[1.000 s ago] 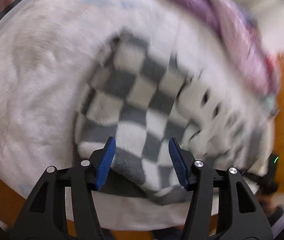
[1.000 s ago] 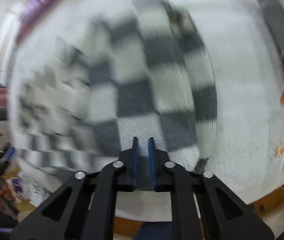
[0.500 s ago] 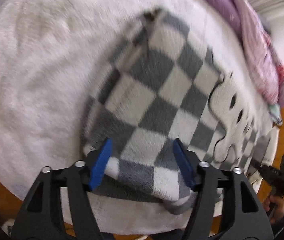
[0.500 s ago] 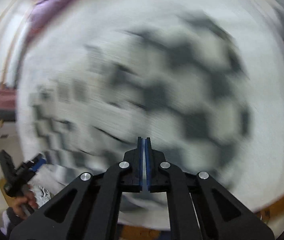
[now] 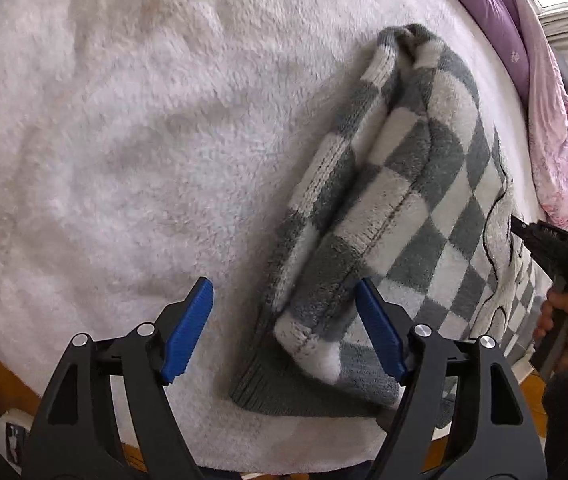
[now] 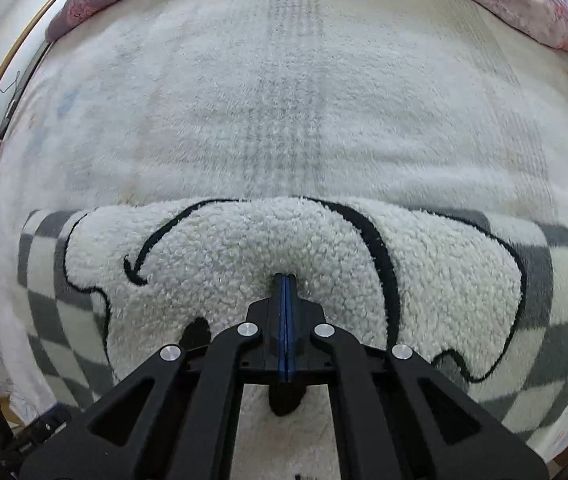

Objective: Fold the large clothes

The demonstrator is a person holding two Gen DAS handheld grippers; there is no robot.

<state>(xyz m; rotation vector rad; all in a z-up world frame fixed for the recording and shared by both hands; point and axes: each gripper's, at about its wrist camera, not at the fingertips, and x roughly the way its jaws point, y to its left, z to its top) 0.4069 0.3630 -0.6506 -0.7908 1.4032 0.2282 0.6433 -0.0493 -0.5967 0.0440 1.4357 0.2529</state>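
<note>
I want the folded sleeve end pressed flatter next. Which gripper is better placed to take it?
Left. The left gripper is open with the folded sleeve end between its fingers. The right gripper is shut, its tips sunk in the sweater's fluffy white patch, so it looks busy.

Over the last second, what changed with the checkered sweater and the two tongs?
The left tongs drew back off the sweater, whose sleeve now lies folded along the body; earlier the cloth sat between them. The right tongs went from slightly parted to fully closed, pressing the fleecy patch. Left tongs remain open; the sweater stays on the white blanket.
</note>
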